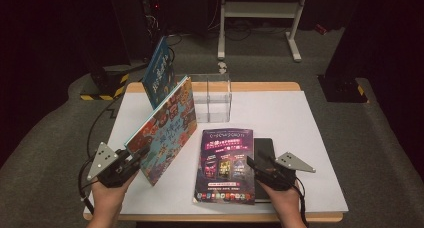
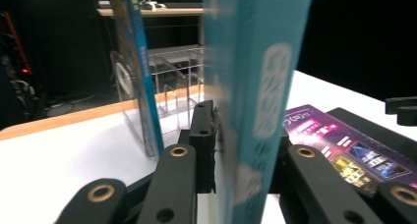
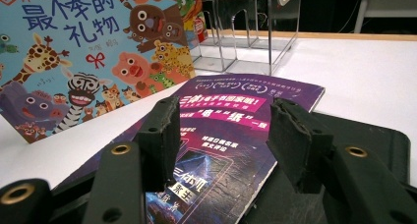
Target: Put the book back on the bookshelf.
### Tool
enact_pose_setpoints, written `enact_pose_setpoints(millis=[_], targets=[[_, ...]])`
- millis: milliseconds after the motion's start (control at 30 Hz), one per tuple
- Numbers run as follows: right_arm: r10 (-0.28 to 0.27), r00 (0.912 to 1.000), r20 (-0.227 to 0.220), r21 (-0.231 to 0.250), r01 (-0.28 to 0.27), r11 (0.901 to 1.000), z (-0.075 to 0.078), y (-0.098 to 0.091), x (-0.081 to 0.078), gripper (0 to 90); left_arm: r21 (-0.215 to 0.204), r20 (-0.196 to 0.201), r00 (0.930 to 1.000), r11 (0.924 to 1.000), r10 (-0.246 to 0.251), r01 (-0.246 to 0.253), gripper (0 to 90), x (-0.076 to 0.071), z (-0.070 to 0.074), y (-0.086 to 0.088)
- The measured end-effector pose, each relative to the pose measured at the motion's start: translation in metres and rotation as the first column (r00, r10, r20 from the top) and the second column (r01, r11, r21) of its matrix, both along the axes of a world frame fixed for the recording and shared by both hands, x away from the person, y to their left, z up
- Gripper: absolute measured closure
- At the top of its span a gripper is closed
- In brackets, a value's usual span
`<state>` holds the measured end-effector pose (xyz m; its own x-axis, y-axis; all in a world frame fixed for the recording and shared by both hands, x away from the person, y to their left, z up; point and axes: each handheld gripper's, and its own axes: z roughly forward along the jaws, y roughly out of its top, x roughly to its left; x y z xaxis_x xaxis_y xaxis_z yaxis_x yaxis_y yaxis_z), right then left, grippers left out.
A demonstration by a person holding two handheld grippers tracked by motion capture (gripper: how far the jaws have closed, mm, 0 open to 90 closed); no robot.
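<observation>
The left gripper, jaws clamped on the near edge of the picture book standing tilted on the table, holds something stiff, thin and probably light, best pinched near its spine.

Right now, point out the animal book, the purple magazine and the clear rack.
animal book (image 1: 167, 128): high view, middle of its cover.
purple magazine (image 1: 226, 164): high view, middle of its cover.
clear rack (image 1: 214, 100): high view, its front wall.
</observation>
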<state>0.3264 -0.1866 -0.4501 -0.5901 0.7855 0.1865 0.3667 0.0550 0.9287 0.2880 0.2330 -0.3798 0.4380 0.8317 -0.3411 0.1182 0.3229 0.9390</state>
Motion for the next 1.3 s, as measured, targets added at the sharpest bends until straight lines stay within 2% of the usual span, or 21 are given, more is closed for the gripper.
enact_pose_setpoints(millis=[400, 667, 900, 1067, 1167, 1300], targets=[[0.006, 1.0, -0.001, 0.002, -0.006, 1.0, 0.0, 0.0, 0.0, 45.6, 0.021, 0.008, 1.0, 0.9998, -0.005, 0.004, 76.1, 0.014, 0.008, -0.003], [0.007, 1.0, -0.003, 0.002, -0.007, 1.0, 0.0, 0.0, 0.0, 45.6, 0.009, 0.003, 1.0, 0.9999, -0.009, 0.009, 75.4, 0.02, 0.01, -0.003], [0.007, 1.0, -0.001, 0.005, -0.007, 1.0, 0.0, -0.001, 0.001, 45.6, 0.001, 0.014, 0.9998, 0.9999, 0.016, -0.016, 75.6, 0.023, 0.017, -0.009], [0.007, 1.0, -0.006, -0.01, -0.007, 0.9999, 0.004, -0.002, 0.004, 45.6, 0.027, 0.014, 0.9993, 0.999, 0.036, -0.036, 74.7, 0.025, 0.017, -0.016], [0.002, 1.0, -0.004, -0.025, -0.002, 0.9997, 0.004, -0.004, 0.006, 45.6, 0.042, 0.016, 0.9996, 0.9988, 0.023, -0.024, 76.2, 0.026, 0.016, -0.018], [-0.004, 1.0, -0.006, -0.031, 0.003, 0.9995, 0.001, -0.005, 0.008, 45.6, 0.027, 0.013, 0.9996, 0.9993, 0.027, -0.027, 78.9, 0.026, 0.017, -0.018]])
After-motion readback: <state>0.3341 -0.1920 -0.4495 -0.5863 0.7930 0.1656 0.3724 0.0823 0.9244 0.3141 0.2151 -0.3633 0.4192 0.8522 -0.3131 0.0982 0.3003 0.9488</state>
